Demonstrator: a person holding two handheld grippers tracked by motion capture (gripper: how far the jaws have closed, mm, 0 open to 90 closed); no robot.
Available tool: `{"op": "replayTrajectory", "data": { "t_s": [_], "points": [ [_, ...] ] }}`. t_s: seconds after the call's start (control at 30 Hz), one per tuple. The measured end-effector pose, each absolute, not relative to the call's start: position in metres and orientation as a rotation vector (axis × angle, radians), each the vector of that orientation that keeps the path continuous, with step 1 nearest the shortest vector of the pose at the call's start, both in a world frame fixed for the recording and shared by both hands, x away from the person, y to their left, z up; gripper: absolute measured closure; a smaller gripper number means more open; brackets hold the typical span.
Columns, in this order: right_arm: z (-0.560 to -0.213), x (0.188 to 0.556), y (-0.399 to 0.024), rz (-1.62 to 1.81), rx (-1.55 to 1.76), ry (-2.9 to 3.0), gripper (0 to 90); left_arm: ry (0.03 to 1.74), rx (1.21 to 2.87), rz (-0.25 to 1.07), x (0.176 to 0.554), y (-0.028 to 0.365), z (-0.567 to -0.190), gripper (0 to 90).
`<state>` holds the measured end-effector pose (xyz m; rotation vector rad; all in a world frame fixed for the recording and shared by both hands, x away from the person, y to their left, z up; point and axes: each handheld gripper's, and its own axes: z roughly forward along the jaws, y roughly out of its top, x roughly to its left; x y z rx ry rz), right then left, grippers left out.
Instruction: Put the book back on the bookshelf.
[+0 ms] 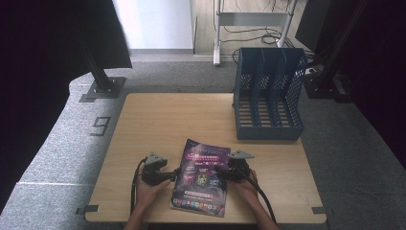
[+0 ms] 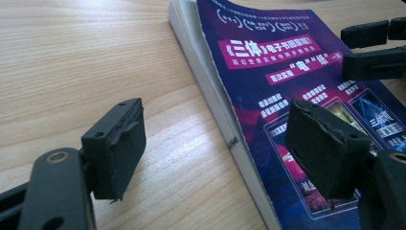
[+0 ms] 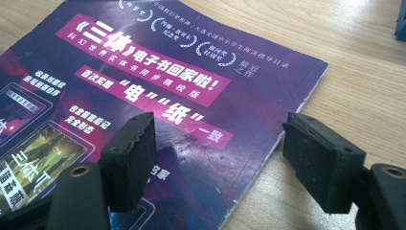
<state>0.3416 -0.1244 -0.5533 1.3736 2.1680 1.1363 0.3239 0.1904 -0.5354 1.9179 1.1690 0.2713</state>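
Observation:
A thick paperback with a purple cover [image 1: 201, 178] lies flat on the wooden table [image 1: 158, 120] near its front edge. My left gripper [image 1: 174, 175] sits at the book's left side and stands open. In the left gripper view its jaws [image 2: 215, 125] straddle the page edge of the book [image 2: 287, 52], one over bare wood and one over the cover. My right gripper [image 1: 218, 173] is at the book's right side, also open. In the right gripper view that gripper [image 3: 218, 132] spans the book's [image 3: 158, 72] right edge. Neither pair of pads presses on the book.
A blue slotted file holder [image 1: 268, 93] stands at the table's back right. Bare wood stretches across the left and back of the table. Beyond the table are grey carpet, a black stand base [image 1: 103, 88] and cables on the floor.

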Motion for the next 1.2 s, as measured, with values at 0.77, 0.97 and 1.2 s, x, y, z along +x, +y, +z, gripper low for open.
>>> {"op": "replayTrajectory", "data": {
  "t_s": [0.77, 0.97, 1.2],
  "points": [
    [-0.553, 0.341, -0.124, 1.136, 1.374, 2.167, 27.0, 1.148, 1.989, 0.262, 0.347, 0.150, -0.534, 20.0],
    [-0.553, 0.341, -0.124, 1.135, 1.374, 2.168, 27.0, 1.130, 2.031, 0.249, 0.354, 0.138, -0.541, 19.8],
    [-0.553, 0.341, -0.124, 1.135, 1.376, 2.166, 27.2, 1.136, 2.068, 0.258, 0.357, 0.135, -0.544, 18.2]
  ]
}}
